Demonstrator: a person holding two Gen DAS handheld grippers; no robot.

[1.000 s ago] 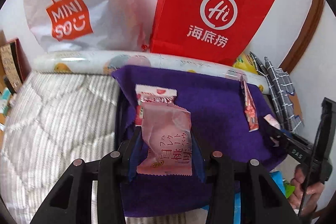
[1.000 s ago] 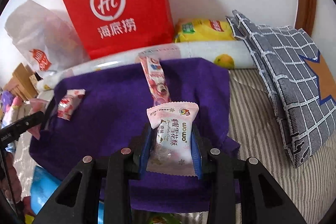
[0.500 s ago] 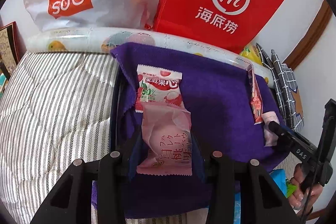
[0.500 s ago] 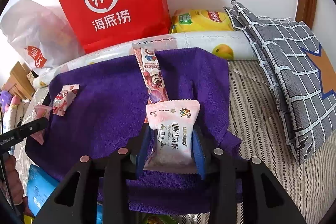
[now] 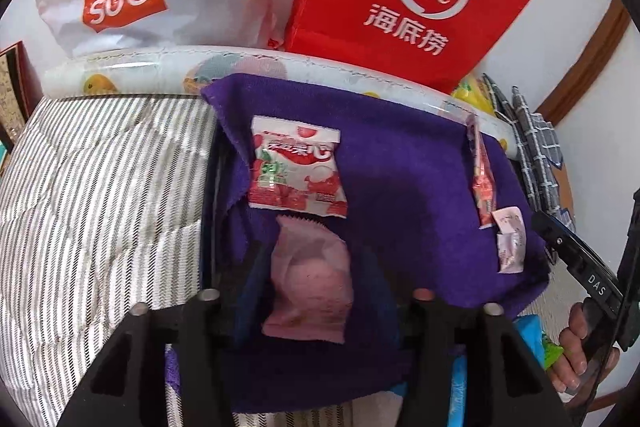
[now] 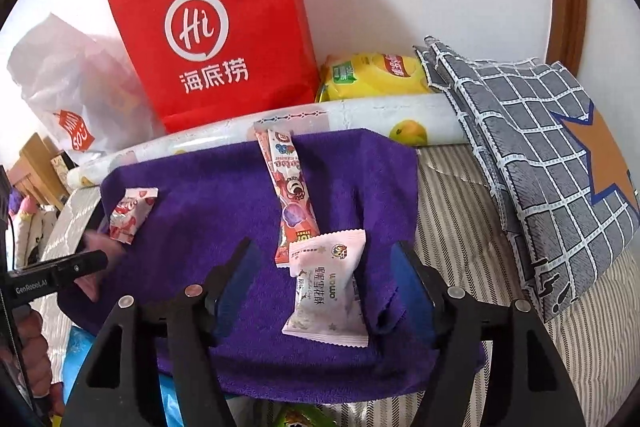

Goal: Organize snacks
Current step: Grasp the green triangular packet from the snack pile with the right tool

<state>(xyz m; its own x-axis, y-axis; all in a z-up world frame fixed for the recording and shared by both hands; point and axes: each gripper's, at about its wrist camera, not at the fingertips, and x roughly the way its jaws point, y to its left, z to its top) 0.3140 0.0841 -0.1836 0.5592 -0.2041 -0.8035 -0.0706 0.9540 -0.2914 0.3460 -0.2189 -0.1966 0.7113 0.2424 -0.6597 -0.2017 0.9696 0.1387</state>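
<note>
Towel (image 6: 208,211) spread on the bed (image 6: 460,227). On it, left side: a small packet (image 6: 130,213), and a second packet (image 5: 310,287) just in front of it between the left gripper (image 5: 316,291) fingers. Right of centre: a long stick pack (image 6: 288,187) reaching the back edge, with a pastry packet (image 6: 328,295) at its near end. Behind the towel, a roll (image 6: 400,115); behind that, two bags (image 6: 216,27) against the wall. Folded cloth (image 6: 540,147) to the right.

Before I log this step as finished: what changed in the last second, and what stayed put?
Both grippers opened. The right gripper let go of the white snack packet, which now lies on the purple cloth beside the long red stick packet. The left gripper released the pink packet just below the strawberry packet. The strawberry and stick packets, cloth and red bag stayed put.
</note>
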